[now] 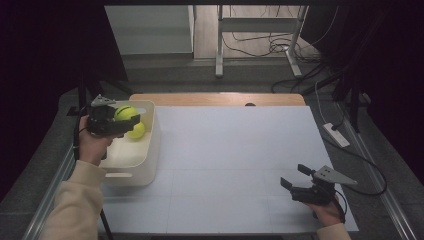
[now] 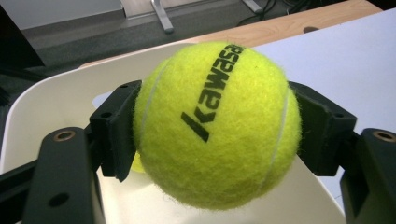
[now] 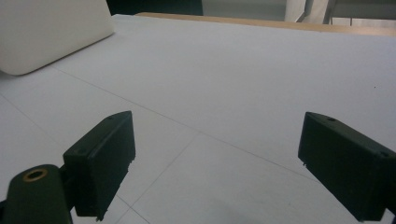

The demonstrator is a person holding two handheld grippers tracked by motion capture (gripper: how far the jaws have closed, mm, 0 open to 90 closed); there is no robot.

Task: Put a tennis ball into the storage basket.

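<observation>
Left claw (image 1: 131,121) clamped on tennis ball (image 2: 217,123) above white bin (image 1: 150,150), upper left of frame; right claw (image 1: 295,176) apart, idle. Risk: early release, bouncing off second ball (image 1: 136,131) onto counter (image 1: 235,160).

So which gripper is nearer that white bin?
Left. The left gripper holds a tennis ball over the white bin; the right gripper sits far across the table.

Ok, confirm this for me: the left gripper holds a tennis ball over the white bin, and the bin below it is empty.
Not quite. The left gripper does hold a tennis ball between its fingers over the white bin, but the bin is not empty: the high view shows a second tennis ball already lying inside it.
</observation>
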